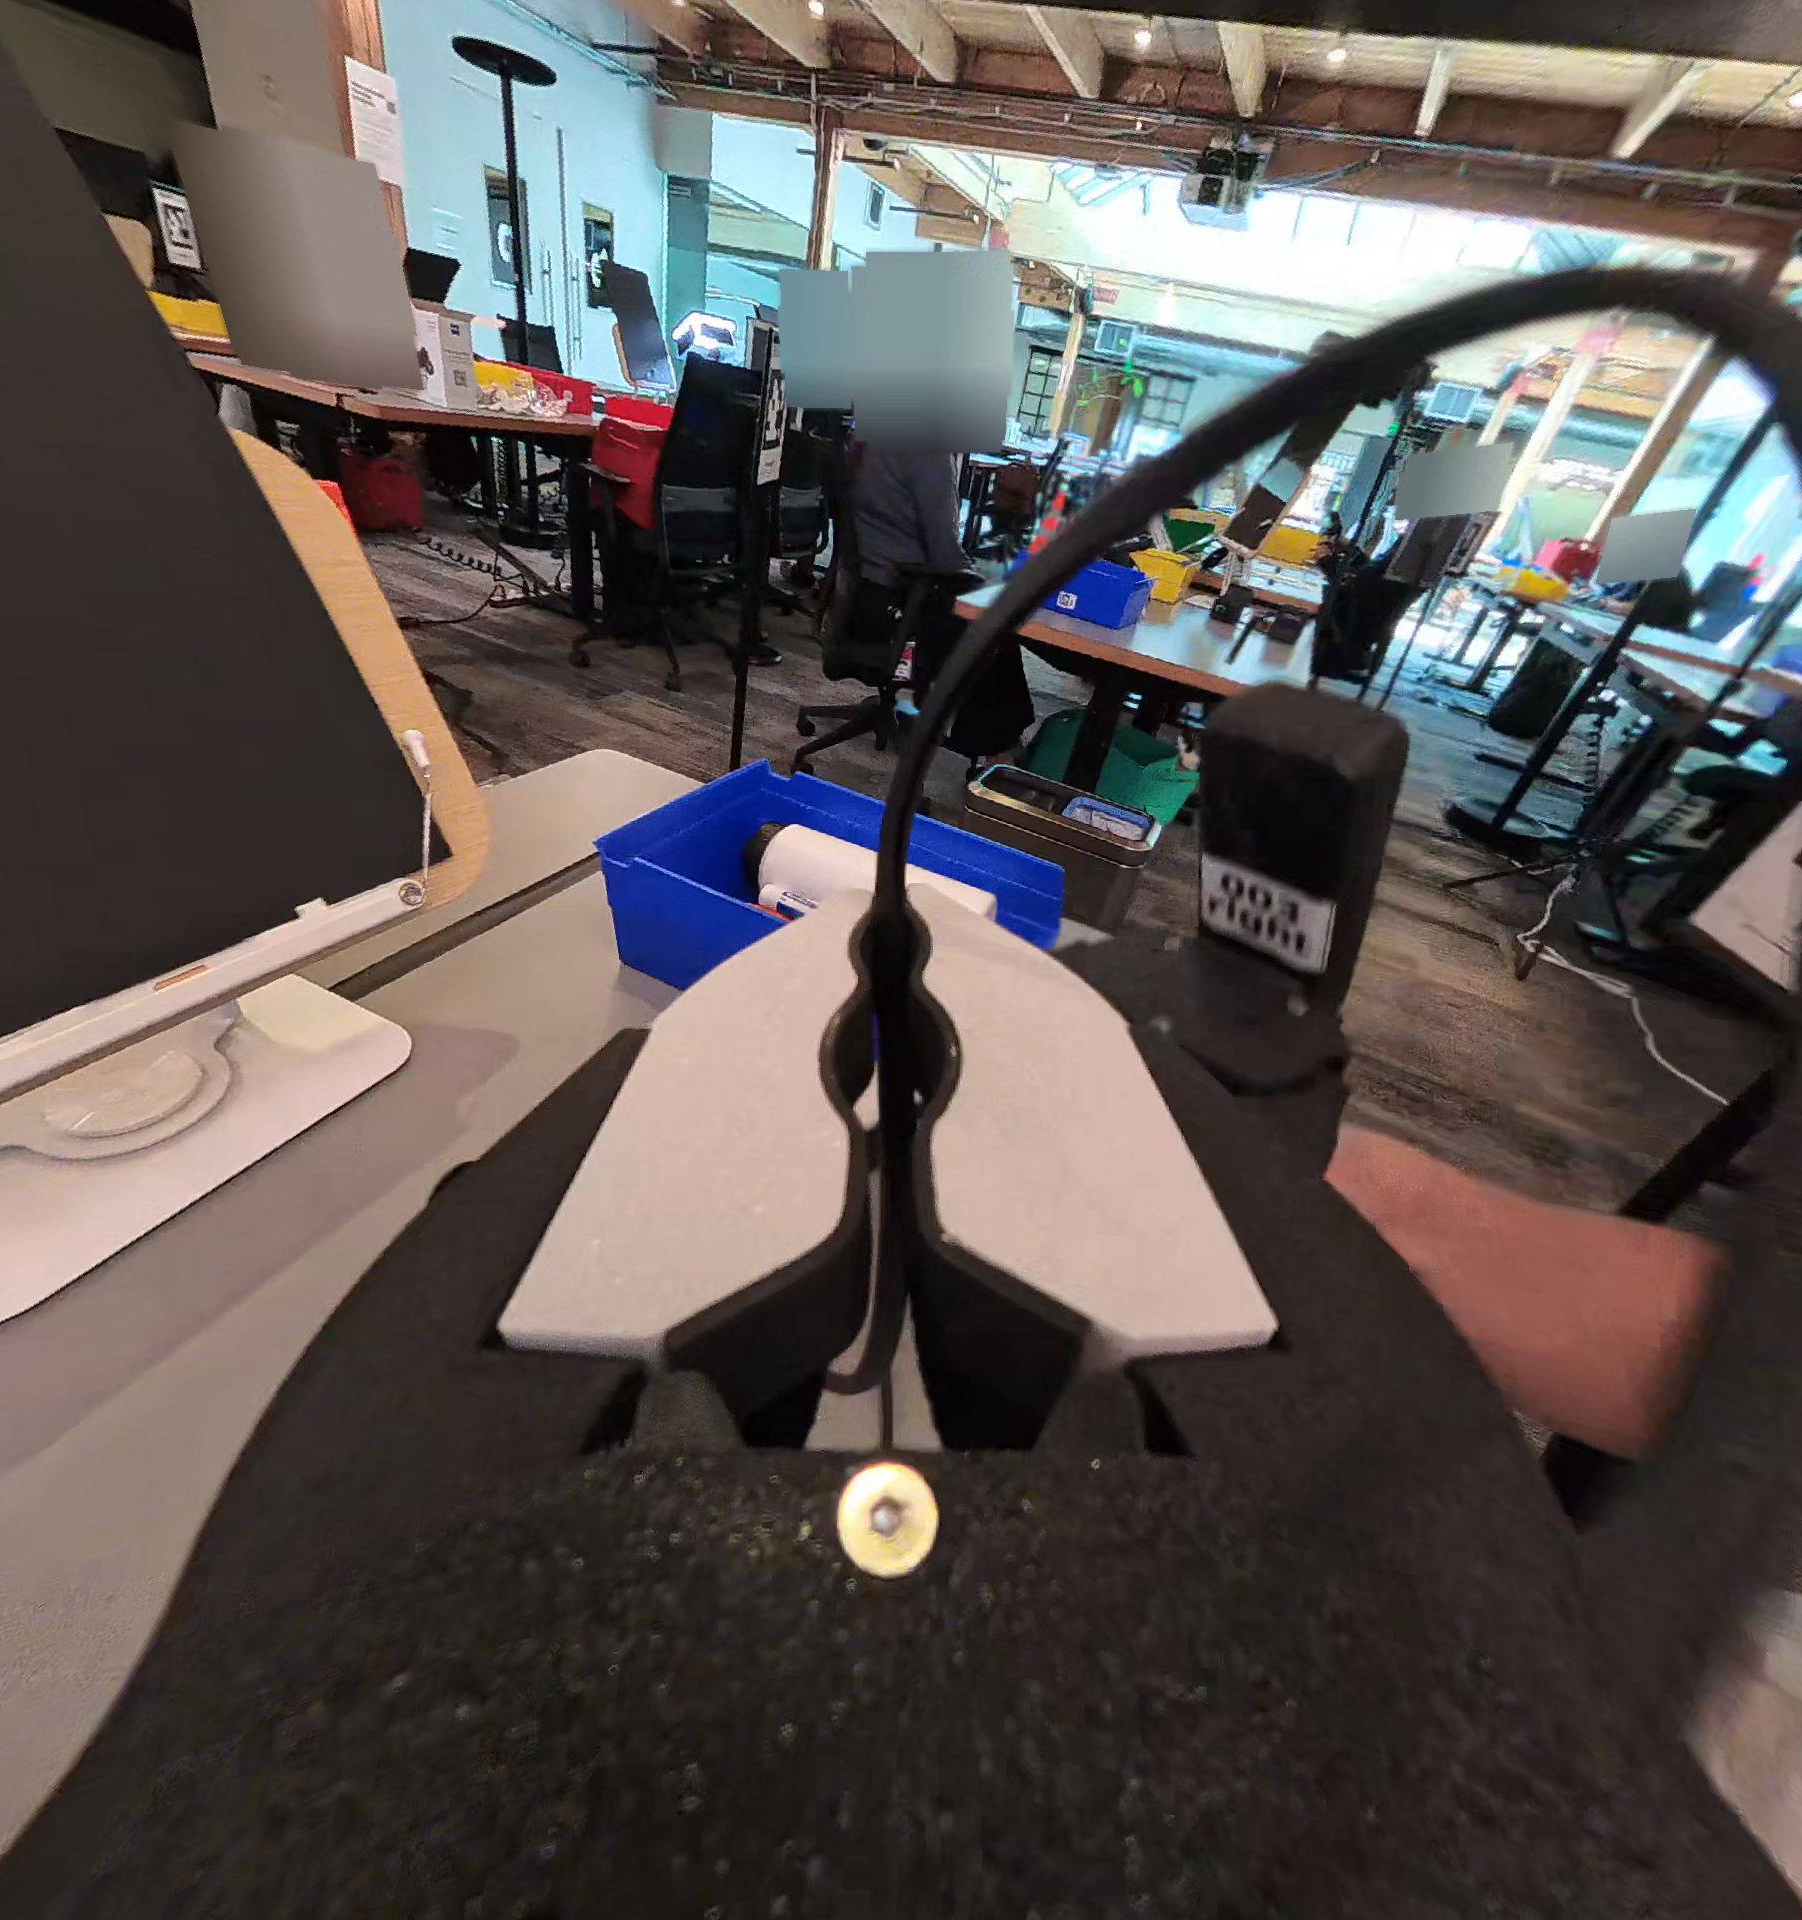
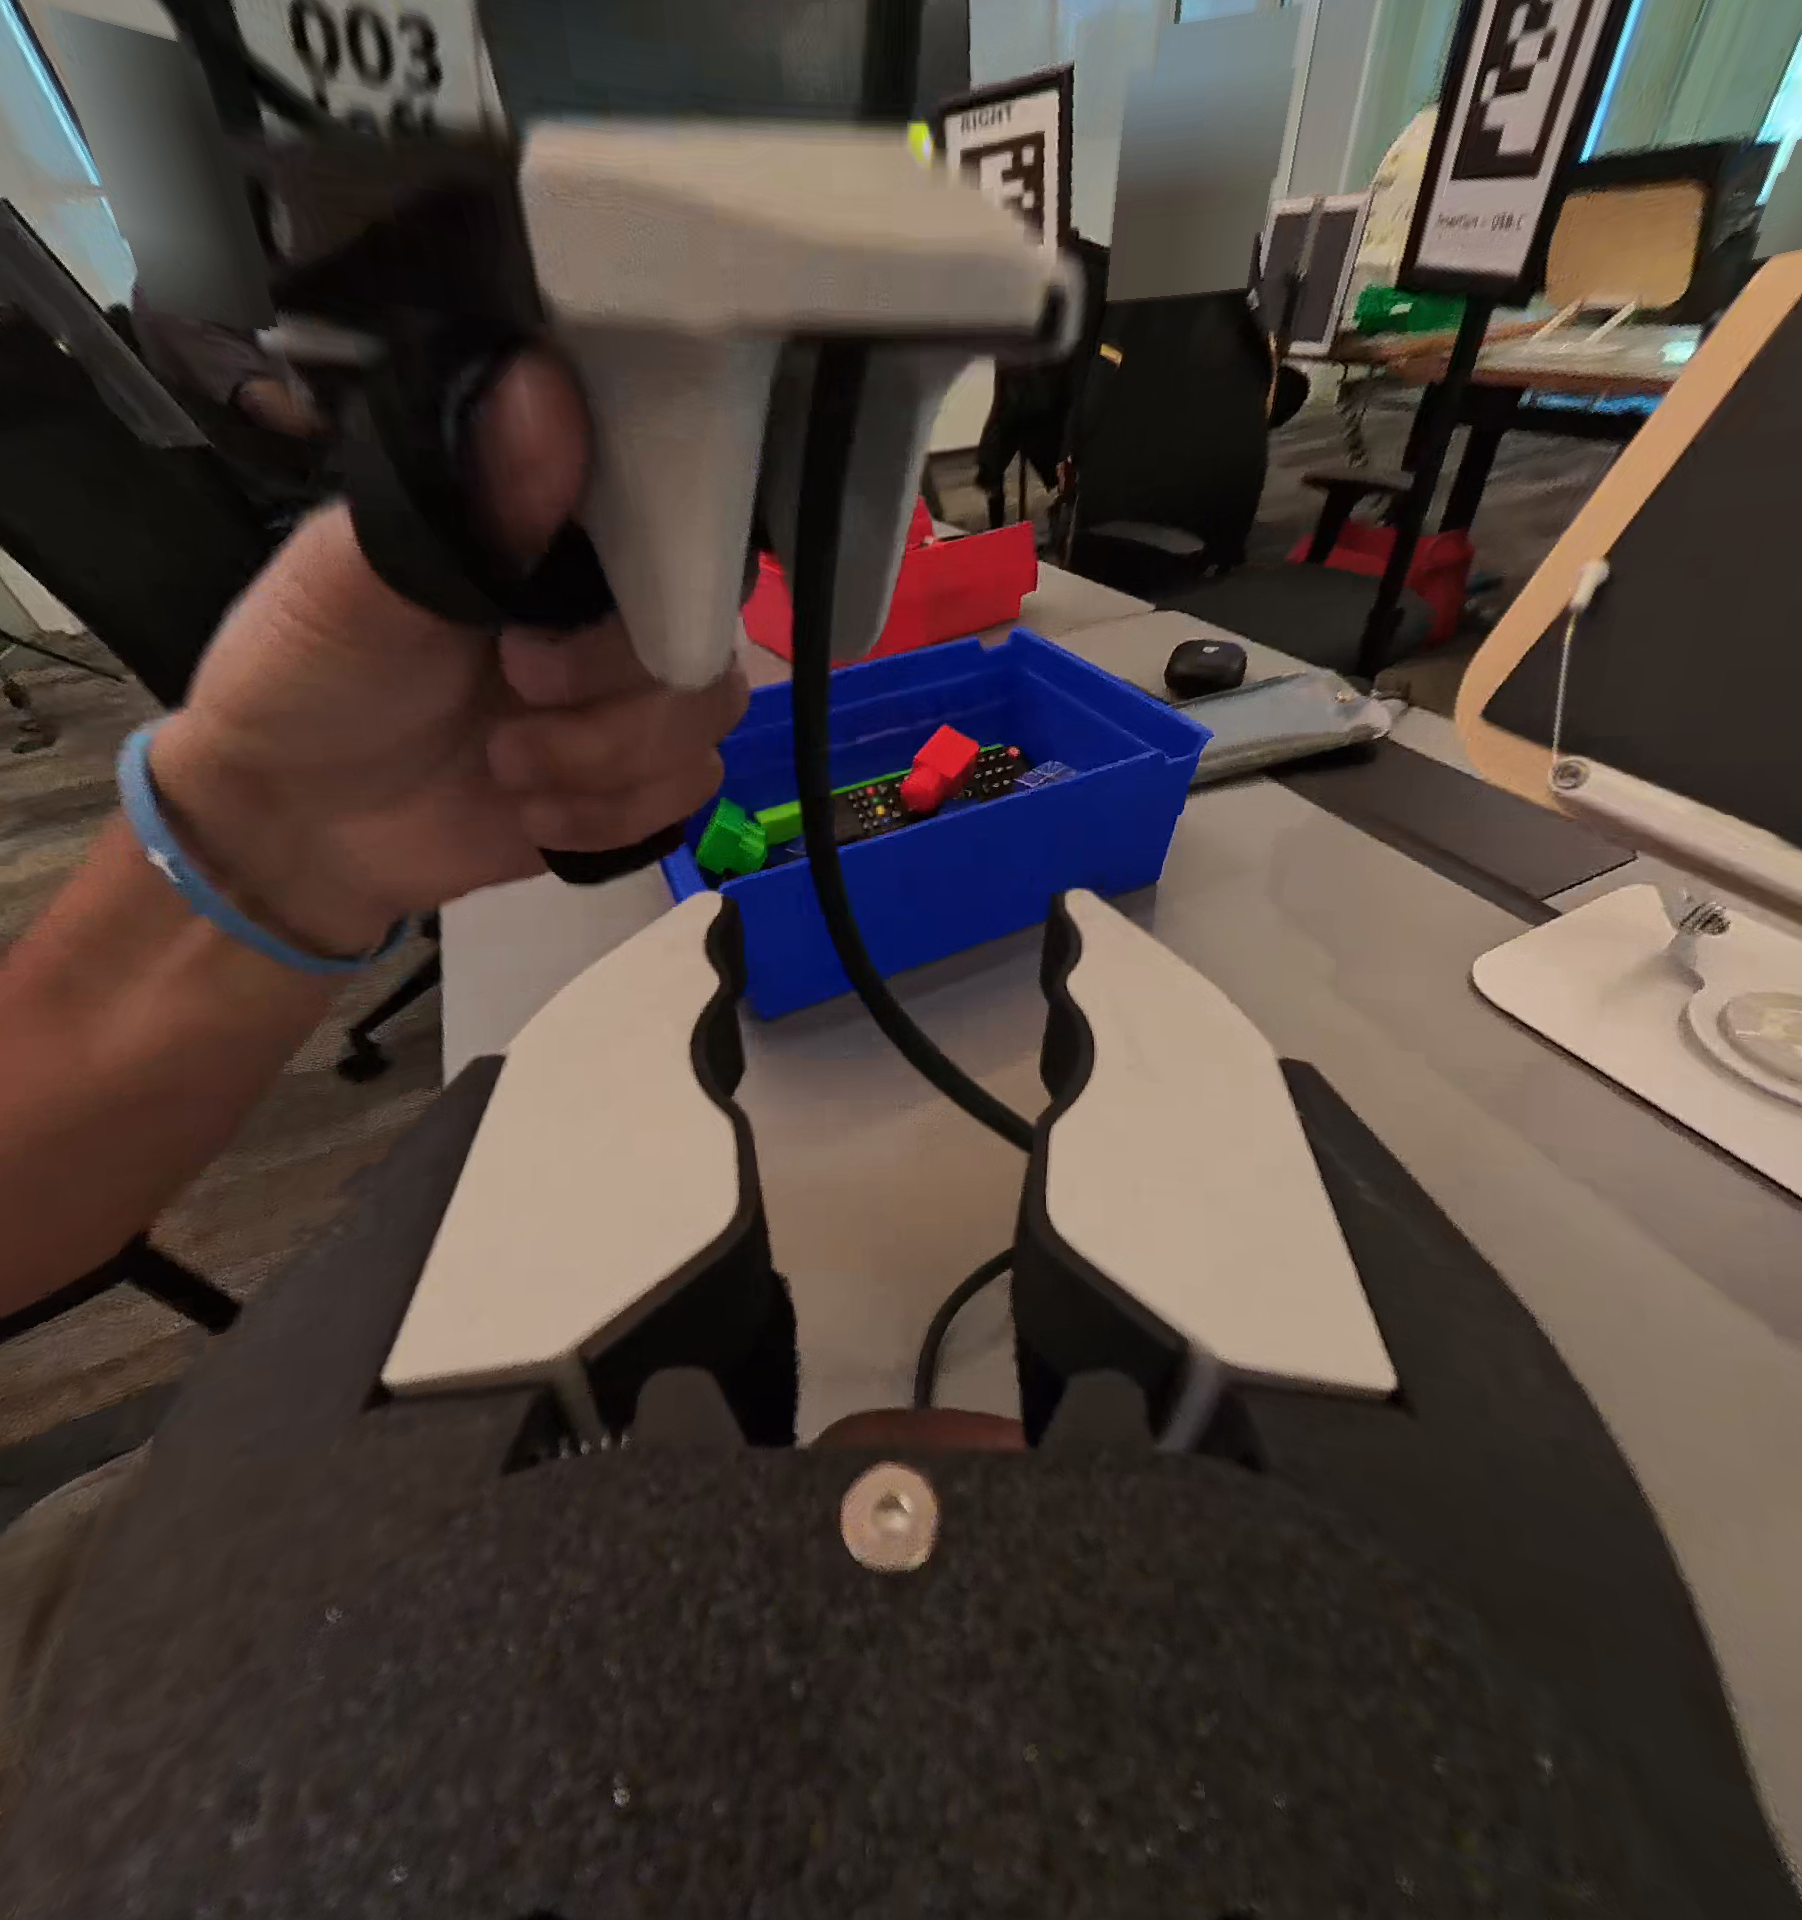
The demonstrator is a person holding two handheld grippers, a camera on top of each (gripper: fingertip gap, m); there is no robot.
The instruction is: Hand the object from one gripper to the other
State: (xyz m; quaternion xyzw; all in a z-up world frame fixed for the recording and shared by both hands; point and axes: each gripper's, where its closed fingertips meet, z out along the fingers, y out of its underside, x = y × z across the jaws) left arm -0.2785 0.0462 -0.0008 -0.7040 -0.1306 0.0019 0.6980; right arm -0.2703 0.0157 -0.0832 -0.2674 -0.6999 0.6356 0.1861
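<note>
Here, on my grey bench (image 2: 1344, 1039): one blue plastic bin (image 2: 980, 894), rectangular and open-topped, straight ahead of both tools. In the right wrist view it holds a black remote (image 2: 881, 800), a red block (image 2: 938, 769) and a green block (image 2: 731, 836). A red bin (image 2: 959, 587) stands behind it. To the right of that view, a monitor with a pale wood edge (image 2: 1562, 582) on a flat white base (image 2: 1603, 1008).

Task item: one thin black cable (image 1: 1136, 457), round, smooth and flexible. It rises from my left hand-held gripper (image 1: 889, 935), arcs high and drops to the right. That tool's grey fingers, black-lined and scalloped, are closed on the cable.

My right hand-held gripper (image 2: 889, 935) stands parted, fingers well apart. The cable hangs between them and runs against the right finger's inner edge, not clamped.

My left hand (image 2: 409, 748) wears a blue wristband (image 2: 201, 883).
</note>
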